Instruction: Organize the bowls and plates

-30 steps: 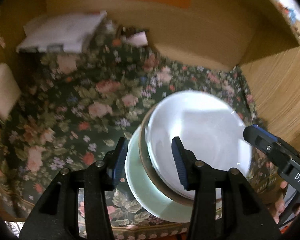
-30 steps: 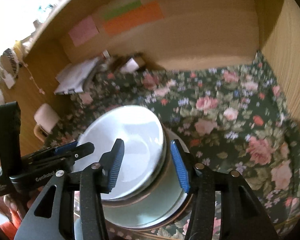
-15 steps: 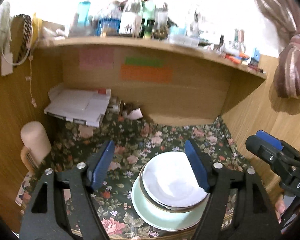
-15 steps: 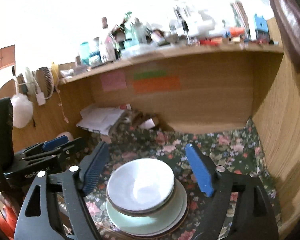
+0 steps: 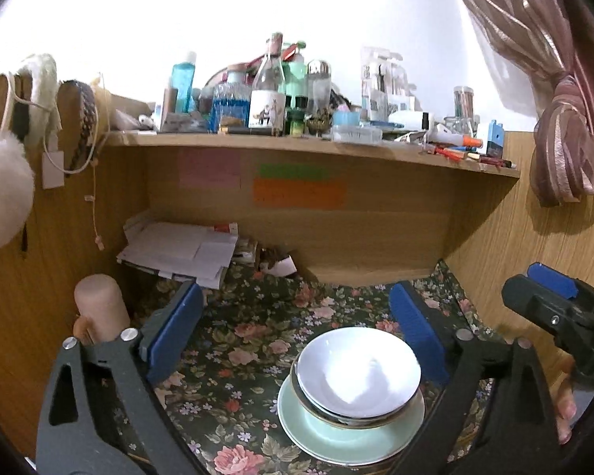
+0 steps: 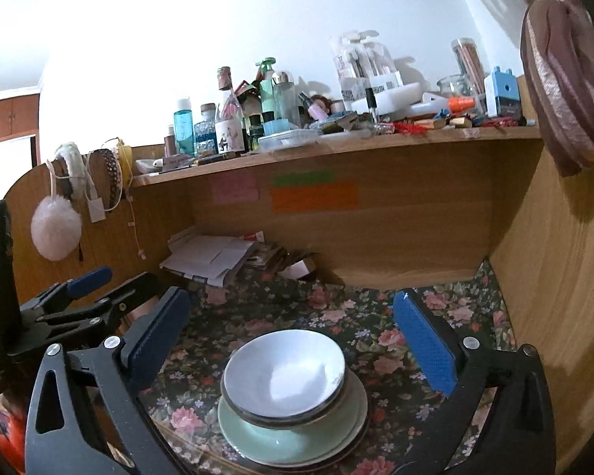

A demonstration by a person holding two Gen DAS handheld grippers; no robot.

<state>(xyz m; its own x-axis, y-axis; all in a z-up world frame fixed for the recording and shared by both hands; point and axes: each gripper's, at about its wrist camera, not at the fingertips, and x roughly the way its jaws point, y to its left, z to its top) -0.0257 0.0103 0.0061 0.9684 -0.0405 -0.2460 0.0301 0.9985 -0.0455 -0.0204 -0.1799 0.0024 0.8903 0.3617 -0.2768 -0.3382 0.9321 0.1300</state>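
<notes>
left gripper (image 5: 295, 334): jaws spread wide, just been opening, nothing between the pads; blue pads stand clear on either side of the stack, no contact.
paper pile (image 5: 182, 251): back left corner under the shelf, on the floral cloth (image 5: 237, 340).
sticky notes (image 5: 299, 188): pink, green, orange on the back panel under the shelf (image 5: 297, 146); shelf top crowded with bottles and small stuff.
white bowl (image 5: 358, 370): top of the stack, upright, nested in a second bowl with a dark gold-edged rim.
green plate (image 5: 316, 435): bottom of the stack, flat on the cloth near the front edge of the desk; in the right wrist view another plate rim shows under it.
right gripper (image 6: 291, 338): jaws also at full spread, just been opening, empty; stack sits between and below the pads, untouched.
curtain (image 5: 566, 146): tied back, far right against the wood side panel.
</notes>
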